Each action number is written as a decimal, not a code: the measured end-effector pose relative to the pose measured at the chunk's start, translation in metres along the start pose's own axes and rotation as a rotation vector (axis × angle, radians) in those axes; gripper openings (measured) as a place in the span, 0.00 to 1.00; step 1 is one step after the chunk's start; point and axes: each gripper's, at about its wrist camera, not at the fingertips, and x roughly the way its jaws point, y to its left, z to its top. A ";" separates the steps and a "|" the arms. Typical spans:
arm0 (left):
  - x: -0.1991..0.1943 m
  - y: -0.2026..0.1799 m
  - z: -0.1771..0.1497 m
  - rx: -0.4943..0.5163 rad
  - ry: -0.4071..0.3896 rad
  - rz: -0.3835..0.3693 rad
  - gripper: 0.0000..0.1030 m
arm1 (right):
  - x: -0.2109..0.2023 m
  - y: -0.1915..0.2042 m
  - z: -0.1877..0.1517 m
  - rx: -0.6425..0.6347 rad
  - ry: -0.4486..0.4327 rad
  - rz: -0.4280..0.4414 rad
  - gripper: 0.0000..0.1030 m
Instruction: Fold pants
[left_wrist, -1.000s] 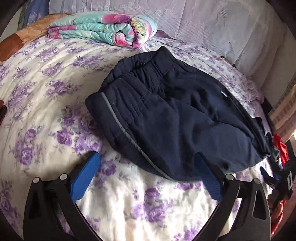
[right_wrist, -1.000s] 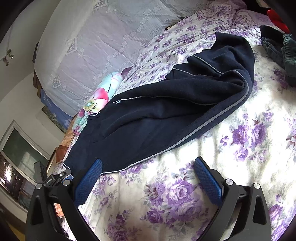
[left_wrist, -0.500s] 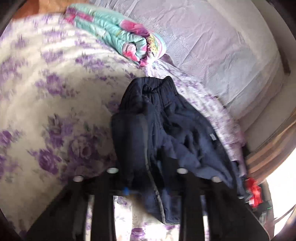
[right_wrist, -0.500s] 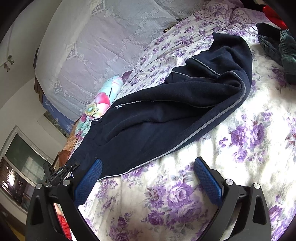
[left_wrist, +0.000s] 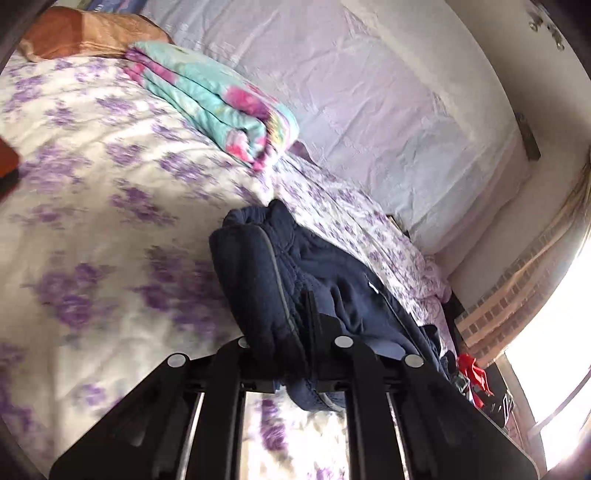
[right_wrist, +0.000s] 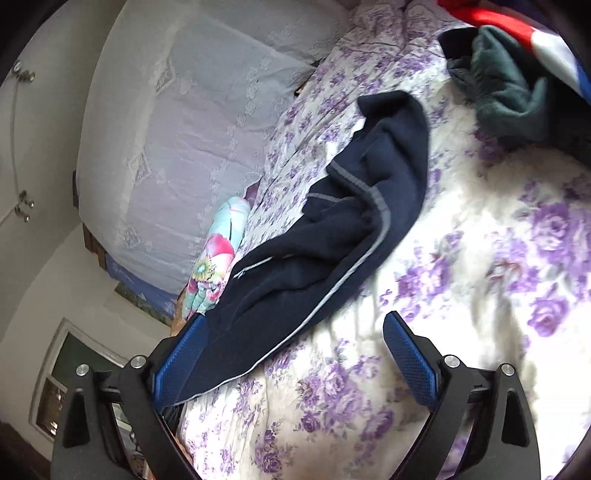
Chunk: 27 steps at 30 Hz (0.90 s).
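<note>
Pants (left_wrist: 332, 295), navy, bunched on the flowered bed (left_wrist: 92, 192), long axis running from lower centre of the left view toward its right edge. My left gripper (left_wrist: 291, 365) is clamped tight on the near end. In the right view my right gripper (right_wrist: 291, 354) is wide, closing; the other end sits by its left finger (right_wrist: 181, 362), not pinched yet. Folded blanket (left_wrist: 218, 99) upper left.

We are looking at our left gripper (left_wrist: 291, 354): matte black arms, angular and ribbed, each carrying round silver screw heads at the joints. Our right gripper (right_wrist: 291, 354) is showing the same black frame with triangular cut-outs and silver screws, and its fingers (right_wrist: 408, 363) are wearing bright blue, finely textured pads.
</note>
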 end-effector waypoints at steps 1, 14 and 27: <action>-0.006 0.005 0.001 -0.023 -0.014 -0.011 0.08 | 0.001 -0.005 0.005 0.024 0.006 -0.007 0.86; -0.039 0.037 -0.009 -0.116 -0.064 0.059 0.08 | 0.094 0.015 0.034 -0.247 0.102 -0.342 0.44; -0.089 0.040 -0.027 -0.107 -0.034 0.074 0.10 | -0.070 -0.005 -0.033 -0.180 0.093 -0.330 0.35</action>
